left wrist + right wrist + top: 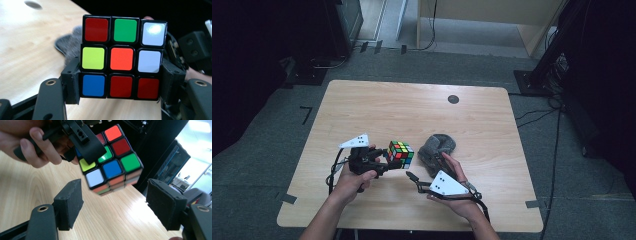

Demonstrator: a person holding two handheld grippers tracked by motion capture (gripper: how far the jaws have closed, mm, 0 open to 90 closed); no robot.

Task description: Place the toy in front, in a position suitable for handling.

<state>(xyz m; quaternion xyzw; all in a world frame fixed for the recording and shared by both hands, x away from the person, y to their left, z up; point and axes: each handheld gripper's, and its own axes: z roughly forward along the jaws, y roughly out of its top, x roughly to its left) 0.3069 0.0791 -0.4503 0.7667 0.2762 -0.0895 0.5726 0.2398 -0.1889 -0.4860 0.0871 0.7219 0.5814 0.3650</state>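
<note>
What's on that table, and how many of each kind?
Puzzle cube: 1
Grey cloth: 1
Hand-held grippers: 2, the left clamped on the cube, the right open beside it
Total: 4

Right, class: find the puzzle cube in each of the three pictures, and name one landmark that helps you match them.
High view: the puzzle cube sits just left of centre, held by the left tongs.
Left gripper view: the cube is at the centre, clamped between both pads.
Right gripper view: the cube is upper centre, raised above the wooden table.
Shared landmark: the wooden table.
</note>
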